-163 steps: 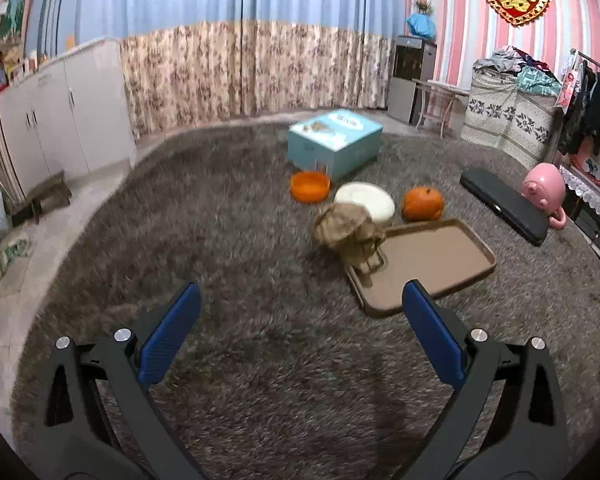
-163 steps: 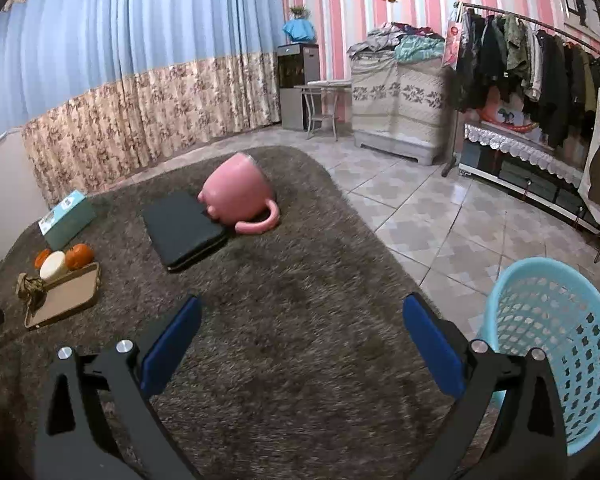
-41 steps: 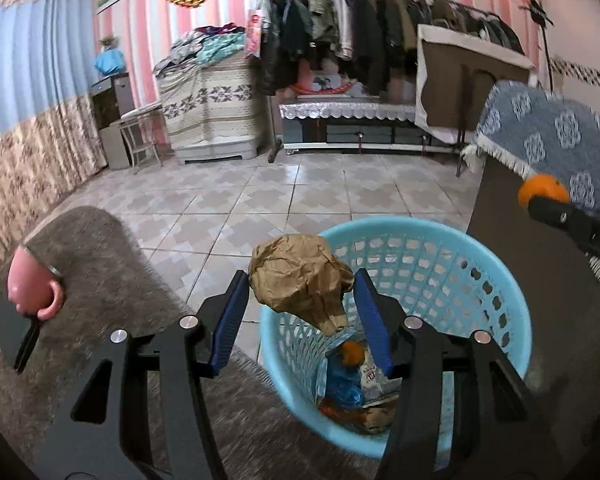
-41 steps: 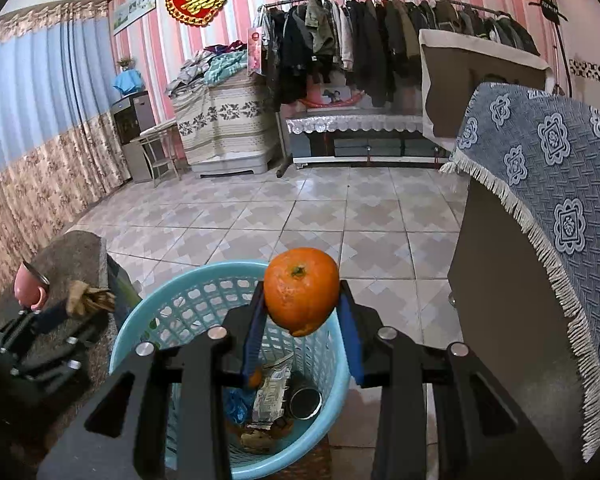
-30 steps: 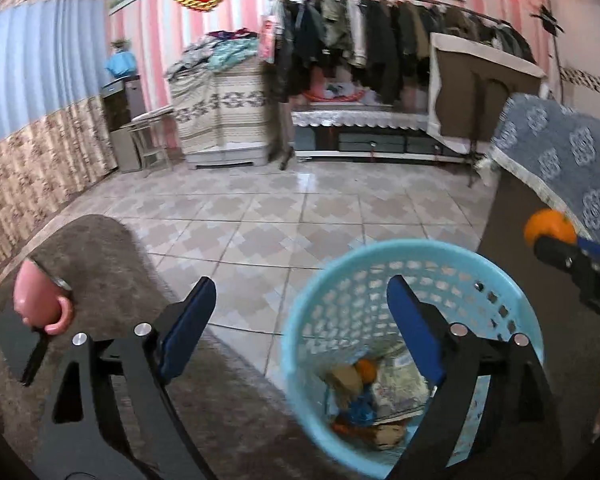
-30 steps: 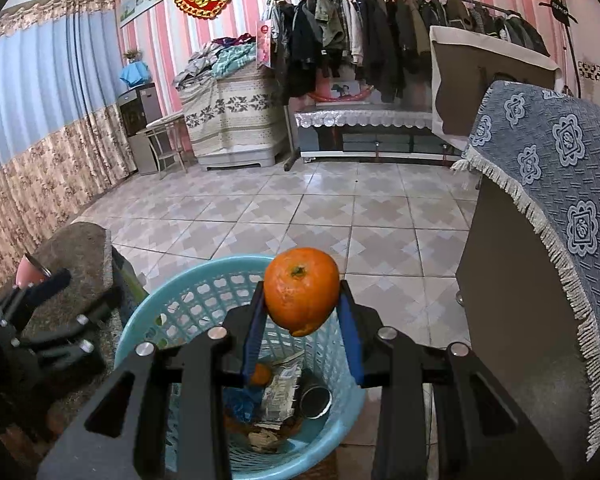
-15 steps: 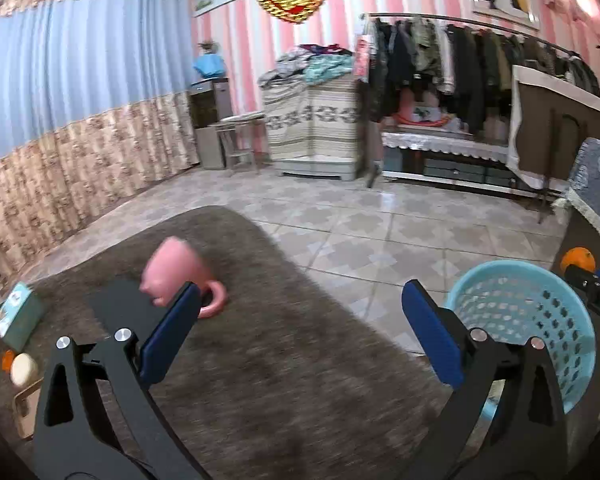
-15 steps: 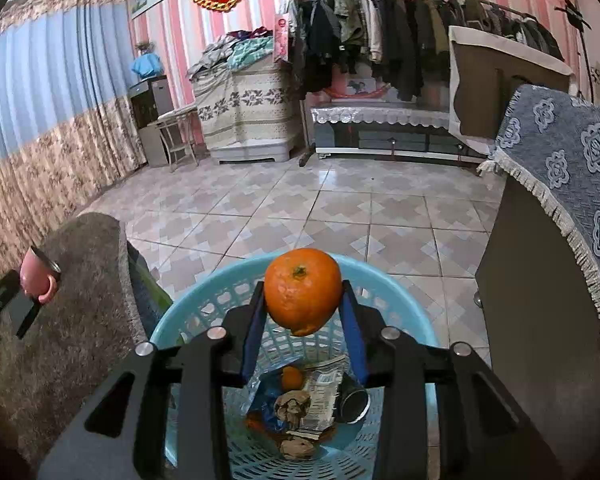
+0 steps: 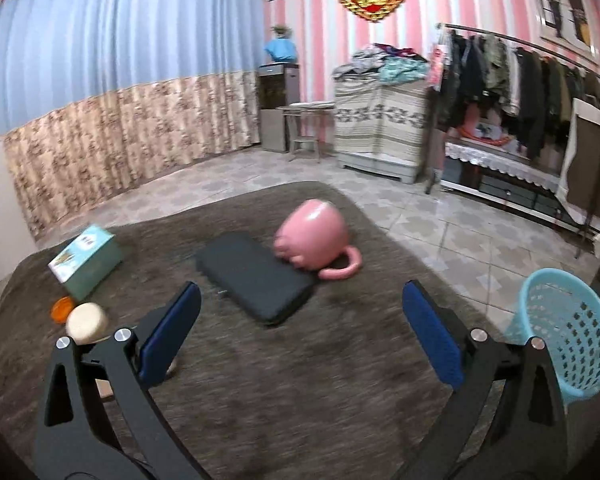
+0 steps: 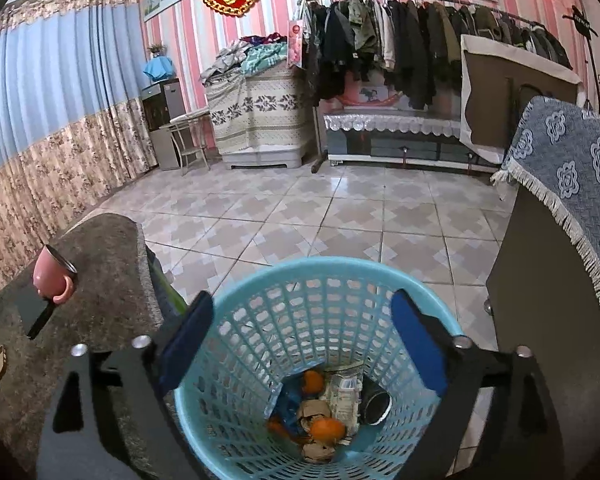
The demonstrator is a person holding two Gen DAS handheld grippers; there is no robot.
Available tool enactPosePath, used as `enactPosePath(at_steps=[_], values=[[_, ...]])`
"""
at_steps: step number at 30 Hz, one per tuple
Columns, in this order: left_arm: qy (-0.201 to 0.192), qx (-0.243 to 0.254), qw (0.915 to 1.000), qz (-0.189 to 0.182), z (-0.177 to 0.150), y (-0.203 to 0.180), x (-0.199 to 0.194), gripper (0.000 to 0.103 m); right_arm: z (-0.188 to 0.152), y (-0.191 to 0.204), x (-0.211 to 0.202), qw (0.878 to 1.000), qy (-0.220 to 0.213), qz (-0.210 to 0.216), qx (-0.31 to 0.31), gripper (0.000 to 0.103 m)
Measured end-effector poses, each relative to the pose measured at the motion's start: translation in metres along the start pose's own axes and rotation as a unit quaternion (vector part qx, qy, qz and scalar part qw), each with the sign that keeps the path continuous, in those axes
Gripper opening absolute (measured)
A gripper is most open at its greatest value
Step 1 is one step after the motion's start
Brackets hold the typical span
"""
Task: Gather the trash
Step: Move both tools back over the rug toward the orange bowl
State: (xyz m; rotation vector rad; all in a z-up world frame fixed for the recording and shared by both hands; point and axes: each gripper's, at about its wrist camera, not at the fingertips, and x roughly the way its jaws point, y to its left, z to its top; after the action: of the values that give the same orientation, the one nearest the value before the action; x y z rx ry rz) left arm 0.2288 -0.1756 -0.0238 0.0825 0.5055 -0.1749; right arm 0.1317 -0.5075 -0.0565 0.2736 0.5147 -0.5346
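Note:
My right gripper (image 10: 301, 304) hangs over the light blue basket (image 10: 236, 360), its jaws opening with nothing between them. The orange (image 10: 327, 429) lies at the bottom of the basket among crumpled brown paper (image 10: 314, 410), a blue wrapper (image 10: 286, 402), a can (image 10: 376, 406) and a smaller orange piece (image 10: 312, 381). My left gripper (image 9: 299, 296) is open and empty above the dark carpet (image 9: 300, 380), pointing towards the black case (image 9: 256, 280). In the left wrist view the basket (image 9: 568, 328) stands at the far right, off the carpet.
A pink mug (image 9: 314, 236) lies on its side beside the black case. A teal box (image 9: 86, 260), an orange bowl (image 9: 62, 309) and a white round block (image 9: 86, 320) sit at the carpet's left. A cloth-covered cabinet (image 10: 572, 200) stands right of the basket.
My right gripper has opened and the orange has dropped into the basket. My left gripper has swung away from the basket to the left, over the carpet.

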Motion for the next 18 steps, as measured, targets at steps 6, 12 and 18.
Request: enactPosePath(at_steps=[6, 12, 18], values=[[0.003, -0.006, 0.9992, 0.039, -0.013, 0.047, -0.011, 0.097, -0.001, 0.025, -0.004, 1.0, -0.004, 0.006, -0.031, 0.098], [0.02, -0.056, 0.9962, 0.064, -0.029, 0.107, -0.016, 0.097, -0.005, 0.056, -0.012, 0.998, -0.01, 0.017, -0.065, 0.098], [0.035, -0.086, 0.9915, 0.09, -0.043, 0.161, -0.023, 0.097, -0.012, 0.084, -0.023, 0.995, -0.018, 0.05, -0.084, 0.098]])
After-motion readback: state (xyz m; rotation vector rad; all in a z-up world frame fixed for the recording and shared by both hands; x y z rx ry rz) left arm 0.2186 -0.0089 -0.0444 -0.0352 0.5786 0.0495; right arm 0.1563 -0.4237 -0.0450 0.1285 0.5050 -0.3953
